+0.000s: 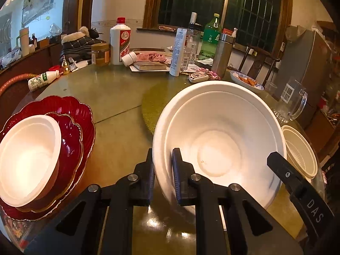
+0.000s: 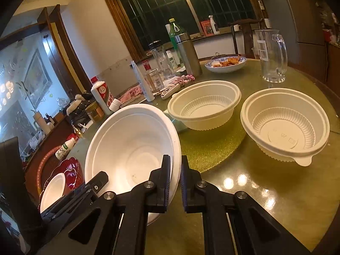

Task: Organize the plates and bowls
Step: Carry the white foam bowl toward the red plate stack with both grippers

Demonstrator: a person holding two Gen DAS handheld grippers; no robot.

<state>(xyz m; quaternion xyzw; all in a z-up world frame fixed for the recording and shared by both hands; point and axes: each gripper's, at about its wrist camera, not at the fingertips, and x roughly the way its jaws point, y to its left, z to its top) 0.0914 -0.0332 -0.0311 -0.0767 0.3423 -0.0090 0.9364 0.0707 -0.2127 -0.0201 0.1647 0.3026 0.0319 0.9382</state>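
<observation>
- The left gripper [image 1: 163, 165] has its two fingers closed on the left rim of the big white bowl [image 1: 221, 142], one finger outside the wall and one inside.
- The right gripper [image 2: 176, 178] pinches the opposite rim of the same big white bowl [image 2: 131, 148] in the same way, one finger inside and one outside.
- Held between both grippers, the big white bowl sits tilted above the near part of the round table [image 1: 119, 97], its opening turned towards the cameras; whether its base touches the tabletop cannot be told.
- A second white bowl seems nested inside it, showing as a double rim.
- At the near left edge of the table, a small white bowl [image 1: 27, 159] rests on a small red scalloped plate [image 1: 70, 131], which lies on a larger red scalloped plate [image 1: 85, 114].
- In the right wrist view, two ribbed cream plastic bowls stand upright on the right side of the table: one [image 2: 204, 106] further in on the round green mat [image 2: 212, 148], the other [image 2: 284, 127] nearer the right edge.
- Along the far edge stand a white liquor bottle [image 1: 120, 42], a green bottle [image 1: 210, 36], a steel flask [image 1: 223, 53] and a blue-patterned dish of food [image 1: 246, 80].
- A glass pitcher [image 2: 273, 57] stands near the far right edge.
</observation>
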